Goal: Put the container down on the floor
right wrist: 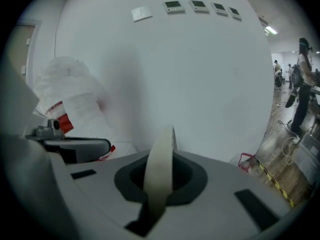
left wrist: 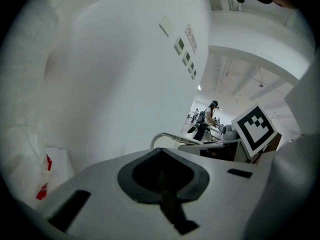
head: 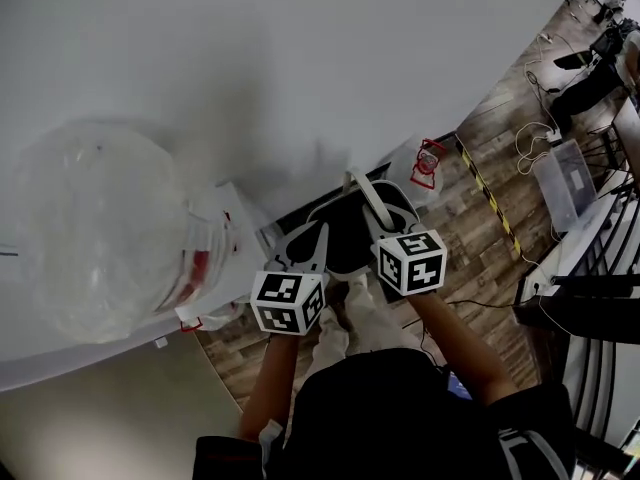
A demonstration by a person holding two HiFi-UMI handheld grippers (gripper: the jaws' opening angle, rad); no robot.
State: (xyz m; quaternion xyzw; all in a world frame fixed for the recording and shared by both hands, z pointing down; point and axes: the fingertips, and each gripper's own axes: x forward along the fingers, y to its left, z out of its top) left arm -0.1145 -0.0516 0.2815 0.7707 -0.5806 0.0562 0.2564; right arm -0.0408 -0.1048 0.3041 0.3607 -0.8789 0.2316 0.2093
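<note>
In the head view a dark container [head: 345,236] hangs between my two grippers over the wooden floor [head: 470,238], close to a white wall. Its pale strap handle [head: 364,192] rises at the right side, and my right gripper [head: 386,224] is shut on it. In the right gripper view the strap [right wrist: 161,159] runs up through the closed jaws of the right gripper [right wrist: 159,181]. My left gripper [head: 305,244] sits at the container's left edge. In the left gripper view, dark mesh material fills the narrow slot of the left gripper [left wrist: 162,179], whose jaws look shut on it.
A big clear plastic sack [head: 100,228] with red-printed white bags stands at the left by the wall. A red wire frame [head: 428,163], yellow-black floor tape [head: 490,193], a clear plastic box [head: 565,183] and cables lie to the right. A person [left wrist: 207,118] stands far off.
</note>
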